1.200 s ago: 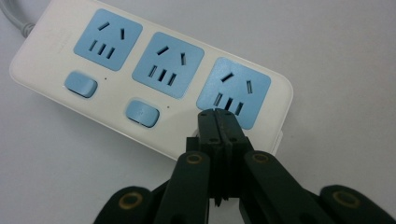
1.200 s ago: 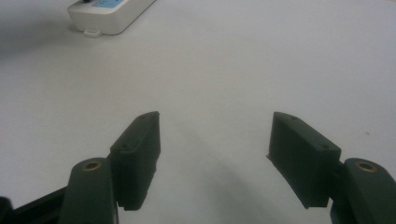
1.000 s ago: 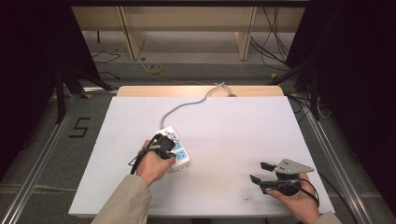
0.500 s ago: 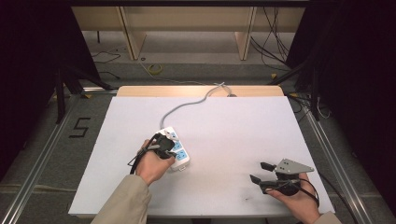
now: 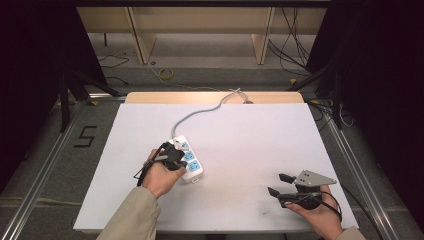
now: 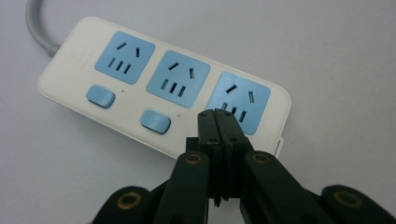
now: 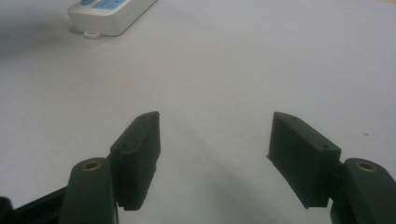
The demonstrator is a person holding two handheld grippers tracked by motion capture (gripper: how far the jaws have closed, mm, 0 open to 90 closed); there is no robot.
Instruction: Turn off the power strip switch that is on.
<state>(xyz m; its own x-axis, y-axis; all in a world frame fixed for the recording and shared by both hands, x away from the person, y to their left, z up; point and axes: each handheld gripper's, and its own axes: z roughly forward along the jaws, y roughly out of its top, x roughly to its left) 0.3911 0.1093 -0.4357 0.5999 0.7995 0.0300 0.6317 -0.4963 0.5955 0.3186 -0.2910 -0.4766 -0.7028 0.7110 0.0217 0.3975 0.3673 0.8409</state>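
Observation:
A white power strip (image 5: 189, 160) with three blue sockets and blue switches lies on the white table, its grey cable (image 5: 200, 114) running to the far edge. My left gripper (image 5: 176, 156) is shut, its tips over the strip. In the left gripper view the closed tips (image 6: 218, 122) press at the edge of the strip (image 6: 84, 74) where the third switch would be, beside the end socket (image 6: 238, 101); two switches (image 6: 155, 121) show. My right gripper (image 5: 280, 184) rests open near the front right, nothing between its fingers (image 7: 140, 140). The strip's end (image 7: 109, 16) shows far off in the right gripper view.
The white table top (image 5: 260, 135) has a wooden strip (image 5: 210, 96) along its far edge. Metal rails (image 5: 40, 170) run along both sides. Loose cables lie on the floor (image 5: 165, 74) behind the table.

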